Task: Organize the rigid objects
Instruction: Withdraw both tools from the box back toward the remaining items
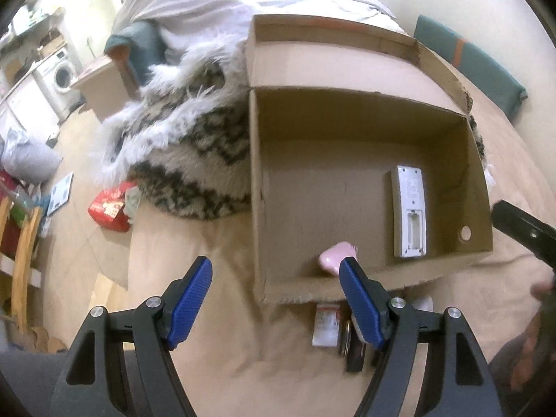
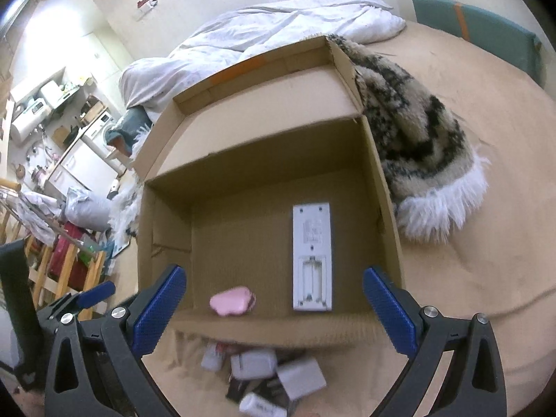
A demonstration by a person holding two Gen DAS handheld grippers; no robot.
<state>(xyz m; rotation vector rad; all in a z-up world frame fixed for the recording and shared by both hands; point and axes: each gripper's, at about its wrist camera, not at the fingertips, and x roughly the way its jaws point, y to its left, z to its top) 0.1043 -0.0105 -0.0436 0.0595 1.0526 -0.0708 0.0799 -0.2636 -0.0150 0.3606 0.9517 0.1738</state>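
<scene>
Both empty, jaws spread: left gripper, right gripper. In cardboard box: white remote, pink item.

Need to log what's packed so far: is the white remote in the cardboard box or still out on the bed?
In. The white remote lies flat on the floor of the cardboard box, battery bay showing, beside a pink object.
</scene>
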